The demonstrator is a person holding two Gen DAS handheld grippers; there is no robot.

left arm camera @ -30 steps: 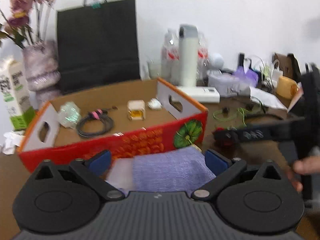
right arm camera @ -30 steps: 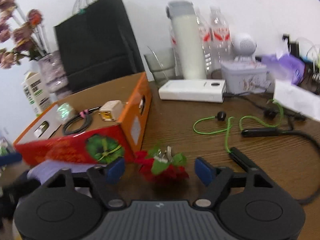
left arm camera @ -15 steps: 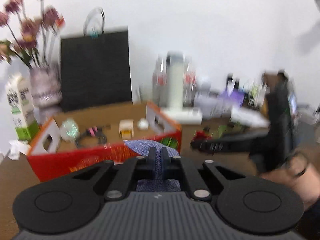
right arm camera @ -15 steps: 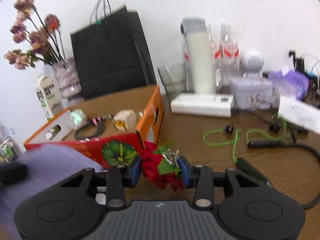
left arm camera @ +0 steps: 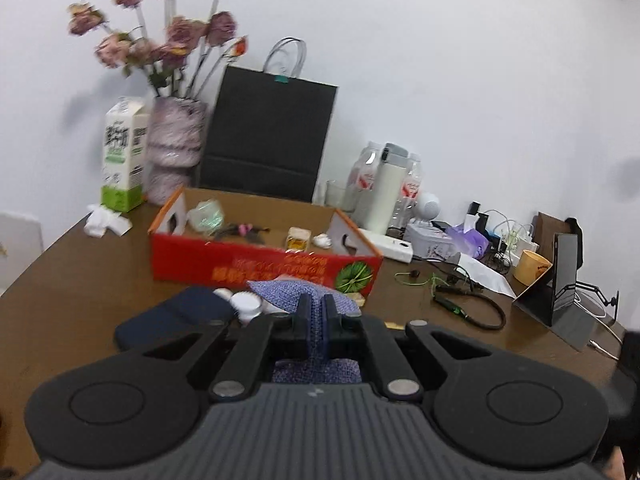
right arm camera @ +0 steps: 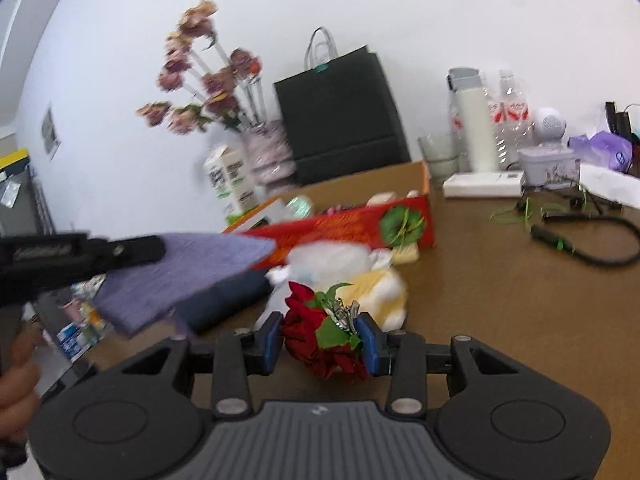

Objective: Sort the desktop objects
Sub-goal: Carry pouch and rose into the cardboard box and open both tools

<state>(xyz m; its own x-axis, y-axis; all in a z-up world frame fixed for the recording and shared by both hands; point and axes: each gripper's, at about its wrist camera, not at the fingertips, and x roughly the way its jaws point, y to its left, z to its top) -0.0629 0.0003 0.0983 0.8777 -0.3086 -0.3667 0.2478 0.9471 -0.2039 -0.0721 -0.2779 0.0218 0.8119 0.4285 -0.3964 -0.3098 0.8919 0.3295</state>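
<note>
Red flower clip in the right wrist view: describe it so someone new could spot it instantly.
Start at the red cardboard box in the middle of the brown table, then come toward the camera past the white and yellow clutter. The red flower clip is pinched in the right gripper. It alone has dark red petals, green leaves and a silver clip.
</note>
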